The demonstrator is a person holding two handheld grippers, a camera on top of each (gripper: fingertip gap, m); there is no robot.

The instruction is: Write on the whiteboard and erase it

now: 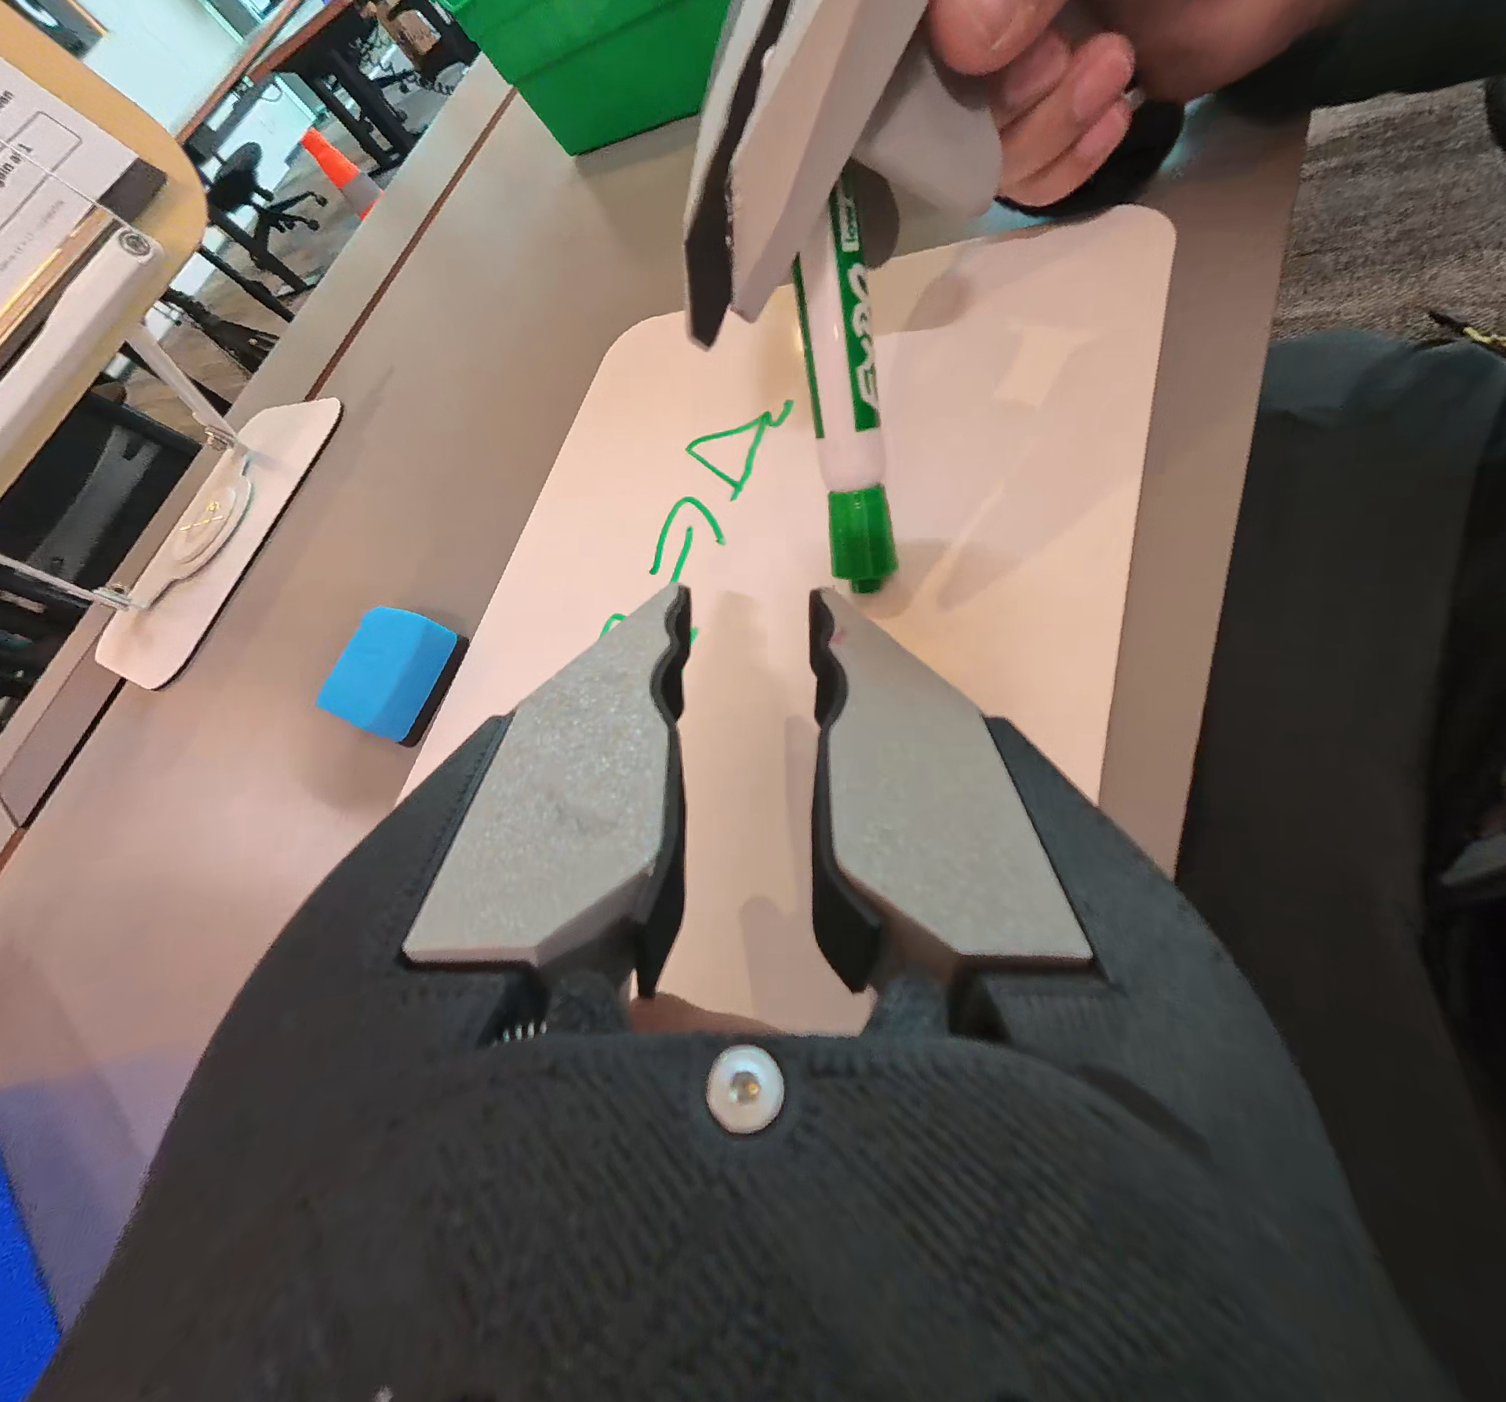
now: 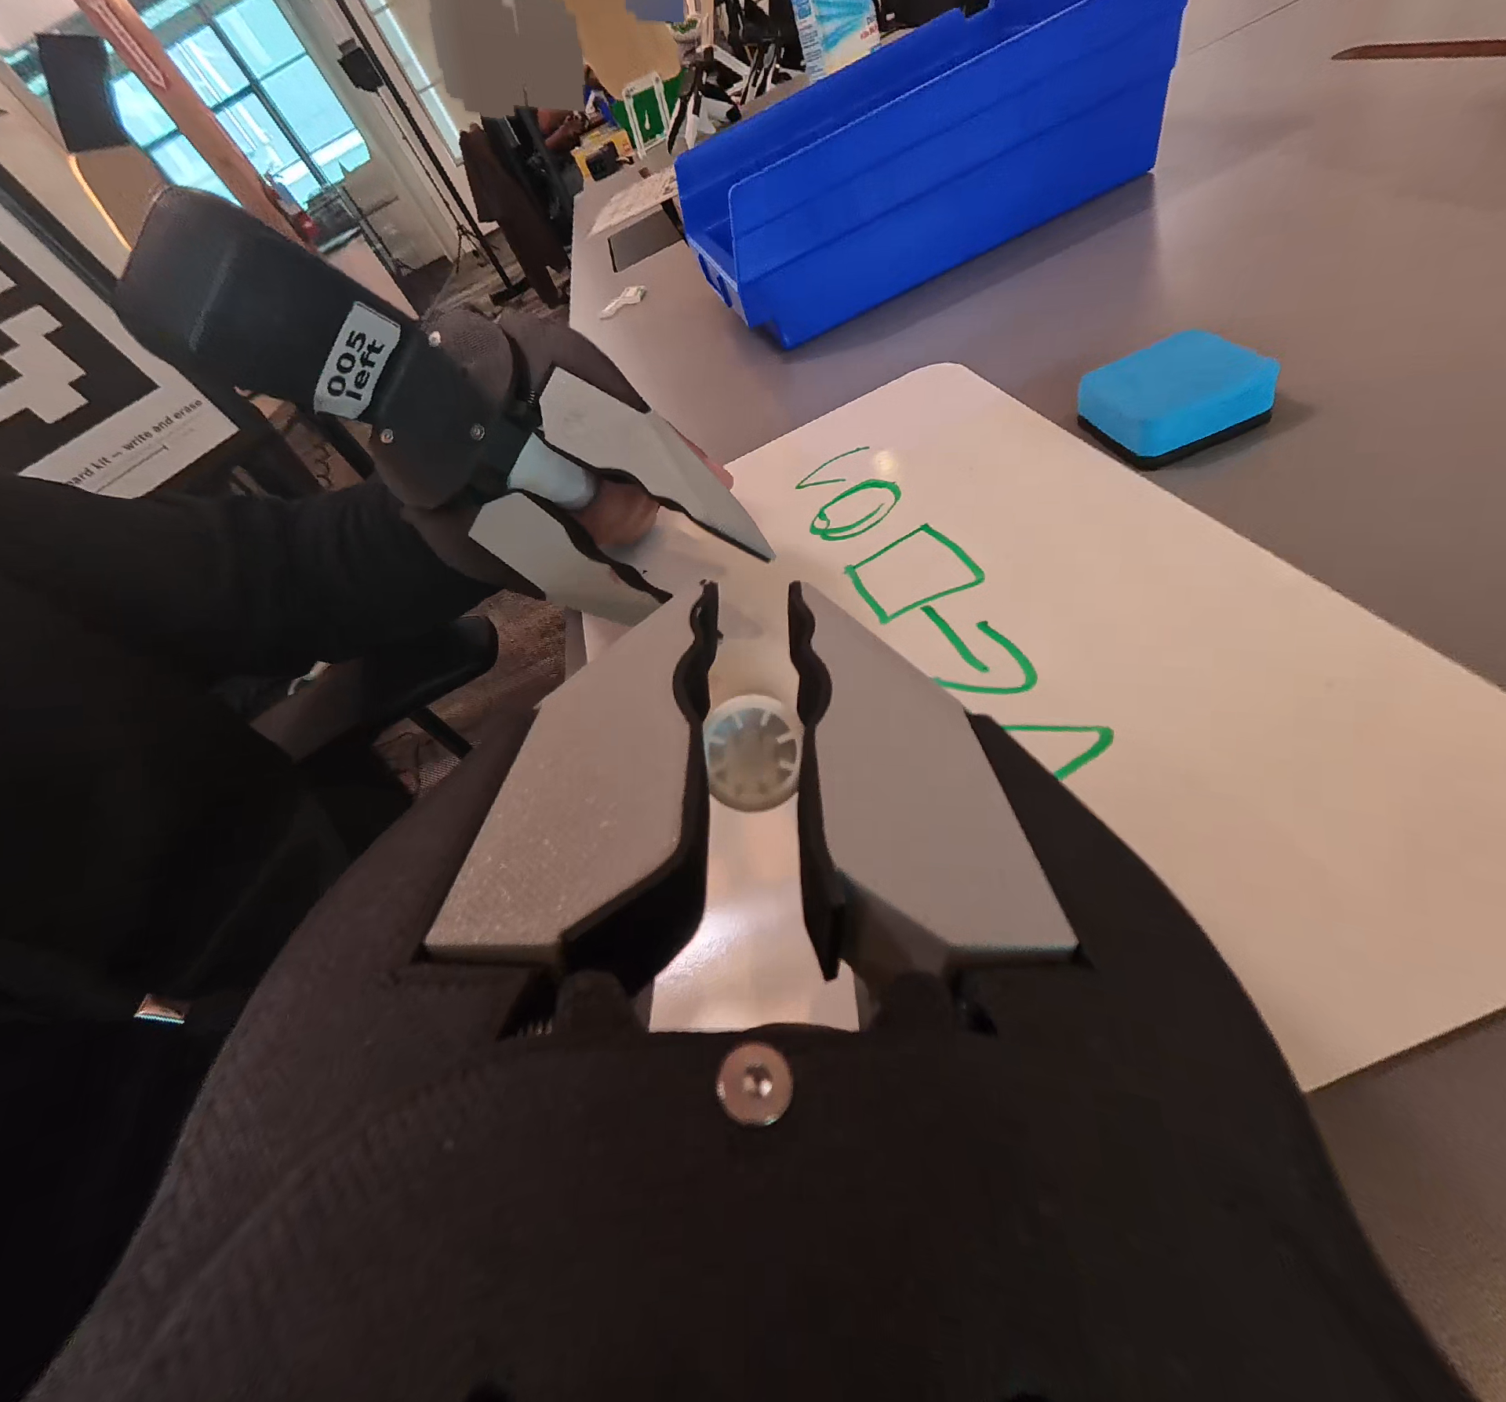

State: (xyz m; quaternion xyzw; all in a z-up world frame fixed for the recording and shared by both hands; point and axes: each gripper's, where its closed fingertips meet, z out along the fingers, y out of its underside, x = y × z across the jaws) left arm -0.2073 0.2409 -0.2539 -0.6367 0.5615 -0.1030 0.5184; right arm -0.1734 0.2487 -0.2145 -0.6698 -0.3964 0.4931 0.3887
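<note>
Right wrist view, right hand-held gripper [image 2: 751, 588] clenched on green marker [image 1: 852, 401], left hand-held gripper [image 1: 750, 592] parted, empty, over whiteboard [image 1: 1019, 548].

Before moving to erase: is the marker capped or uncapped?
Capped: the marker in the right gripper shows a green cap over its lower end, just above the whiteboard.

Open-plan office or lab: long desks [image 2: 1345, 238]; storage bins [image 2: 937, 165]; rolling chairs [image 1: 244, 177]; carpet [image 1: 1402, 222]

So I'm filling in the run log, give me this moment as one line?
right gripper: holds green marker upright, tip at whiteboard | left gripper: open, empty | green drawings: unerased | blue eraser: on table, untouched
</note>
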